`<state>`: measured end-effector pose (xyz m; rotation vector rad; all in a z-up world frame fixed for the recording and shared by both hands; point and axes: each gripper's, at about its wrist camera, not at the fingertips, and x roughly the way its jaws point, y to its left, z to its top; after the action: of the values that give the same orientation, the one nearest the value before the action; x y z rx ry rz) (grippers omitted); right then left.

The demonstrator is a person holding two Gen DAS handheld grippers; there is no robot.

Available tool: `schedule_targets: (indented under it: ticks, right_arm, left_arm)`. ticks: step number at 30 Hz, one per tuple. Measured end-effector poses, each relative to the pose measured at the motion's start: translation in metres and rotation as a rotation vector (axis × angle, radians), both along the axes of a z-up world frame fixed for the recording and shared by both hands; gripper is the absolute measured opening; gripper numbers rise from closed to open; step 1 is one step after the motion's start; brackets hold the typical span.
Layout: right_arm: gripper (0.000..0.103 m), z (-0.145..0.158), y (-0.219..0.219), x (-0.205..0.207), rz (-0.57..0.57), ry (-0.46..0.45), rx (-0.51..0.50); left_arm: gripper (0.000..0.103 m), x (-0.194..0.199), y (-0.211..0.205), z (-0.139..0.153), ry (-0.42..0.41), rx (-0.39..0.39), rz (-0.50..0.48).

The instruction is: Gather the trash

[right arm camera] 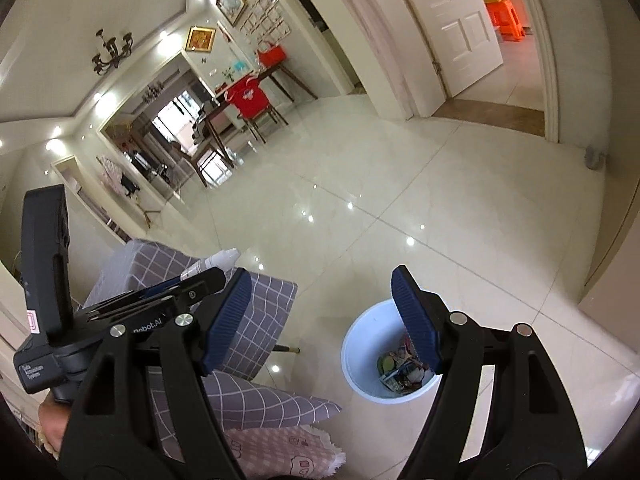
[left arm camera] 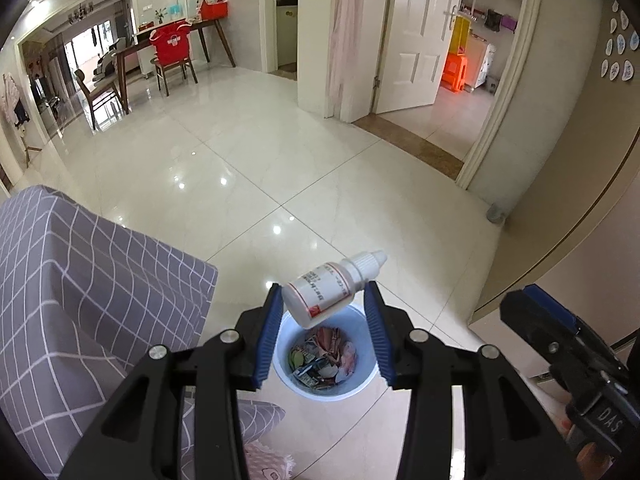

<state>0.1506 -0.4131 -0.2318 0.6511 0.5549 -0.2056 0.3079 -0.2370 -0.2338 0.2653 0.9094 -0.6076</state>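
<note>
My left gripper is shut on a small white dropper bottle with a red-edged label, held tilted directly above a light blue trash bin on the floor. The bin holds several scraps of wrappers and paper. My right gripper is open and empty, above and left of the same bin. The left gripper and the bottle's white tip show at the left of the right wrist view. The right gripper shows at the right edge of the left wrist view.
A sofa with a grey checked cover stands left of the bin, with a pink cloth beneath. Glossy tiled floor stretches ahead to a dining table with chairs and an open white door. A beige wall rises on the right.
</note>
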Motion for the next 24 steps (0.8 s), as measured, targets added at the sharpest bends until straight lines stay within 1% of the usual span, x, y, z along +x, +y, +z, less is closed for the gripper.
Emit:
schedule_targets:
  ticks: [1, 2, 3, 4, 7, 9, 12, 15, 19, 24]
  right_arm:
    - [0.072, 0.002, 0.000, -0.003, -0.009, -0.010, -0.001]
    - [0.072, 0.004, -0.001, -0.005, -0.014, -0.014, 0.000]
    - [0.072, 0.005, -0.002, -0.007, -0.016, -0.018, 0.003]
    - [0.072, 0.006, -0.002, -0.008, -0.016, -0.020, 0.005]
    - [0.072, 0.009, -0.001, -0.012, -0.005, -0.019, 0.009]
    - [0.072, 0.012, 0.000, -0.016, -0.004, -0.025, 0.008]
    - [0.072, 0.018, 0.005, -0.021, 0.009, -0.033, 0.012]
    - [0.072, 0.030, 0.014, -0.029, 0.035, -0.038, -0.002]
    - [0.075, 0.052, 0.032, -0.041, 0.076, -0.059, -0.034]
    - [0.077, 0.082, 0.060, -0.062, 0.132, -0.103, -0.096]
  left_arm:
    - [0.050, 0.001, -0.001, 0.000, 0.006, 0.006, 0.006]
    - [0.070, 0.002, -0.002, 0.001, 0.016, 0.018, 0.020]
    - [0.075, 0.002, -0.001, 0.002, 0.007, 0.025, 0.038]
    - [0.076, 0.001, 0.001, 0.005, -0.015, 0.033, 0.058]
    - [0.076, -0.010, 0.005, 0.014, -0.055, 0.049, 0.052]
    - [0.076, -0.016, 0.008, 0.019, -0.069, 0.055, 0.062]
    - [0.076, -0.026, 0.016, 0.030, -0.069, 0.045, 0.066]
    - [0.078, -0.041, 0.027, 0.048, -0.098, 0.025, 0.080]
    - [0.084, -0.066, 0.048, 0.073, -0.149, 0.014, 0.119]
    - [0.087, -0.106, 0.081, 0.108, -0.232, 0.024, 0.184]
